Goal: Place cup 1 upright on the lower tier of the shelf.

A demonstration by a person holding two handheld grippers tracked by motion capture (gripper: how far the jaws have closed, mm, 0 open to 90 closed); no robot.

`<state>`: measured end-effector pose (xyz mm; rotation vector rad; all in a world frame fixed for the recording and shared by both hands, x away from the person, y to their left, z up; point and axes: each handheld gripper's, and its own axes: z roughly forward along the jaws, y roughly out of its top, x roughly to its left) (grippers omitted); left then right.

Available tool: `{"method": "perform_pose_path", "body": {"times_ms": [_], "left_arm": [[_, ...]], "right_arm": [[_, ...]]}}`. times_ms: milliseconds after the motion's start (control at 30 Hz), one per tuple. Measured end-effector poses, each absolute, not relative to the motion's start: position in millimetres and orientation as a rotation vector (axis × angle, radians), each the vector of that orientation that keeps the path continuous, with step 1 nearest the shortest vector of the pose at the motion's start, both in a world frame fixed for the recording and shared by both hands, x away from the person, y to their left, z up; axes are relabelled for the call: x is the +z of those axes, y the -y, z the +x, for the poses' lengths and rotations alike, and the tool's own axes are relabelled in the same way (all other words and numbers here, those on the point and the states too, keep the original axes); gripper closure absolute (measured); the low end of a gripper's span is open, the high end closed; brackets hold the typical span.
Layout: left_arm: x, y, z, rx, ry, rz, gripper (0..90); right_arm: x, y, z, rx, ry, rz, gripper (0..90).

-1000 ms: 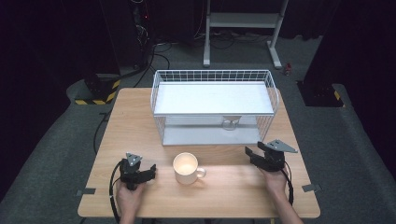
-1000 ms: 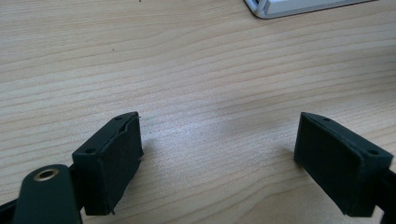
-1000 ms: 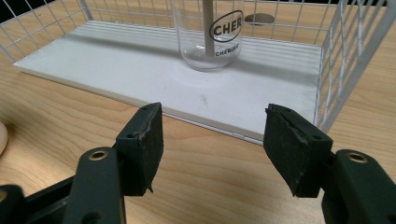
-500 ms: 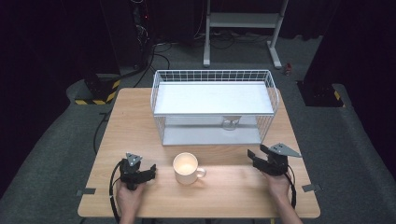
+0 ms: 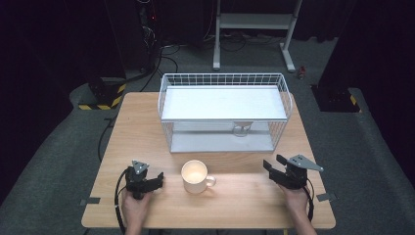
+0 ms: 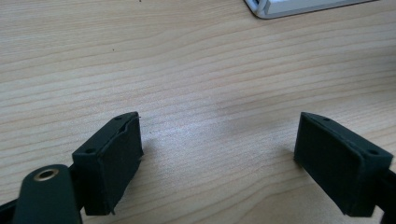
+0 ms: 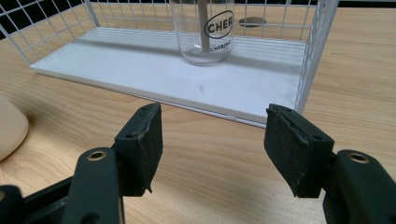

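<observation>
On the wooden table [image 5: 147, 117], in front of the wire rack [image 5: 222, 81], the cream mug [image 5: 195, 176] stood between my hands, nearer my left gripper [image 5: 152, 181], handle toward my right gripper [image 5: 272, 165], both with jaws spread and empty.

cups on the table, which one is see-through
The glass standing inside the white wire rack, with black lettering on it; the cream mug out on the bare table is opaque and has a handle.
</observation>
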<state>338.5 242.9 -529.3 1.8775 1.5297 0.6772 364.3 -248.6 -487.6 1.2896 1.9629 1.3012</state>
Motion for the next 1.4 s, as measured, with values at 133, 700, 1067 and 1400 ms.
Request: {"method": "perform_pose_path", "body": {"times_ms": [133,700,1067,1400], "left_arm": [[-529,-243,339,0.677,-1.530,1.877,15.4],[-529,-243,339,0.678,-1.531,1.878,15.4],[-529,-243,339,0.677,-1.532,1.879,15.4],[-529,-243,339,0.677,-1.532,1.878,15.4]], "right_arm": [[-489,251,360,1.307,-1.963,1.298,37.3],[-500,262,346,1.297,-1.958,1.317,37.3],[-506,267,341,1.246,-1.969,1.340,37.2],[-519,266,340,1.094,-2.037,1.304,37.2]]}}
